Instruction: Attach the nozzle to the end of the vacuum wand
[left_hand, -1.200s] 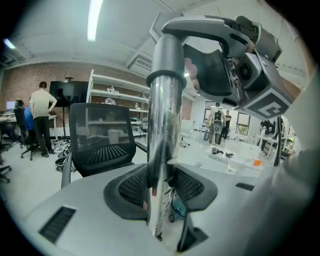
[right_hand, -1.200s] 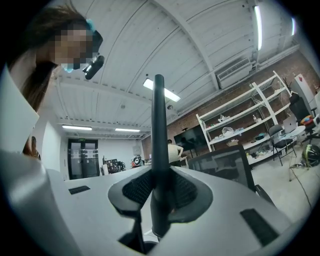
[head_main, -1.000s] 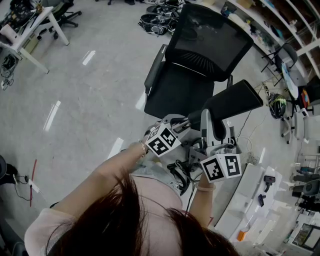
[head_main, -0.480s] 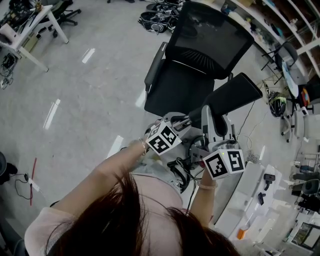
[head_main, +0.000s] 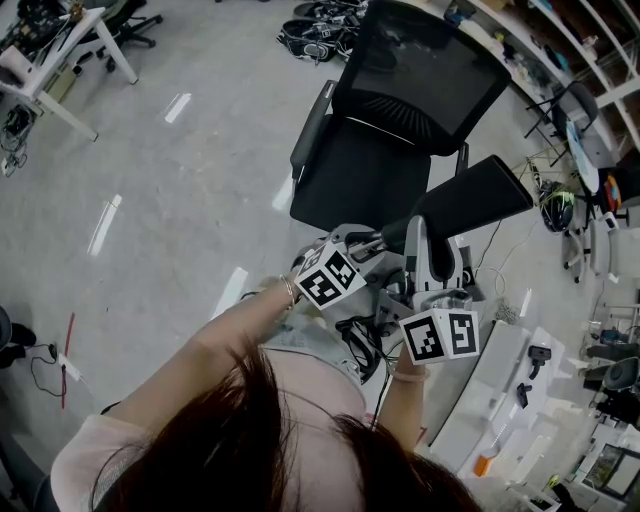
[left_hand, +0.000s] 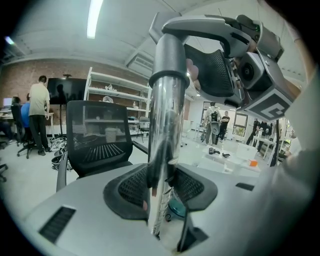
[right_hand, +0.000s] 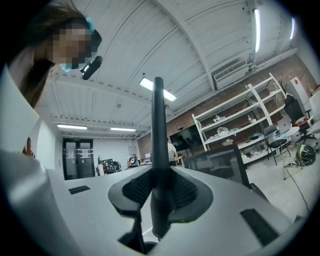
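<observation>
Fingers of our left gripper are clamped on the shiny wand. Our right gripper pinches the black nozzle, held in the air close beside the wand's end.

**Grey, black and chrome**

The vacuum wand is mirror-bright silver, with a matt grey collar at its upper end. The nozzle is plain black. The left gripper and right gripper are pale grey with black, dot-textured pads. Their marker cubes bear black-and-white square patterns. The office chair is black with a mesh back. The floor is glossy light grey, streaked white. The person's sleeve is pale pink.
</observation>
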